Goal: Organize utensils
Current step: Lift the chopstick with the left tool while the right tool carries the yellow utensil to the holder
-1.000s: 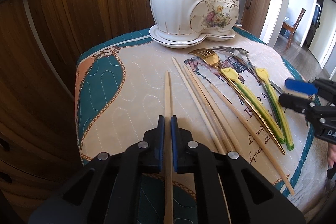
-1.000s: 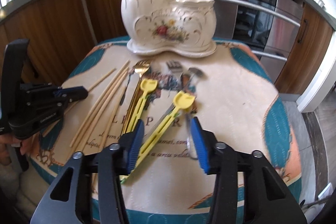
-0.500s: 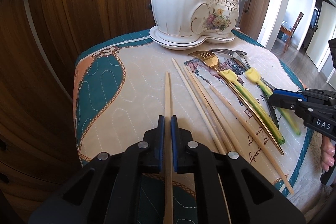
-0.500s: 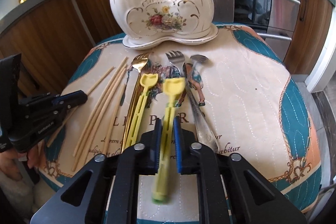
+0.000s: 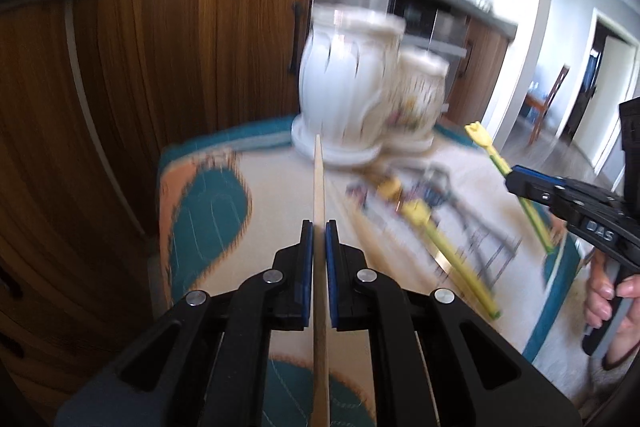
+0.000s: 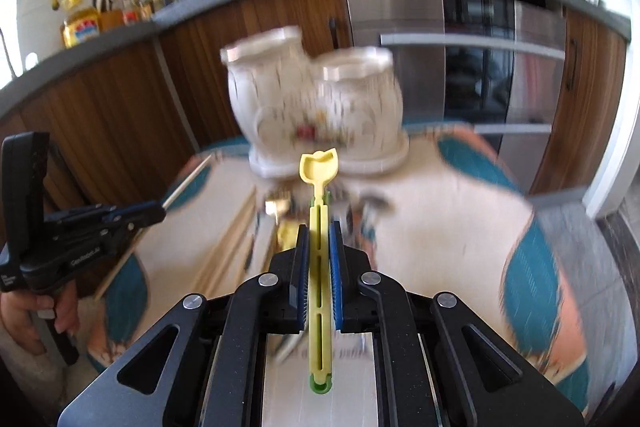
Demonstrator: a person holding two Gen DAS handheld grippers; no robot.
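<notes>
My left gripper is shut on a wooden chopstick and holds it up off the table, tip toward the white ceramic two-pot holder. My right gripper is shut on a yellow-green plastic utensil, also lifted, pointing at the holder. The right gripper shows in the left wrist view; the left one in the right wrist view. Loose chopsticks, a second yellow utensil and metal cutlery lie on the table.
The small table wears a cream, teal and orange quilted cloth. Wooden kitchen cabinets and a steel oven stand close behind it. A doorway and a chair are off to the right. Both views are motion-blurred.
Both grippers have risen from the table with their items: the chopstick and the yellow-green utensil are now in the air. The holder looks lower and further off in both views.
</notes>
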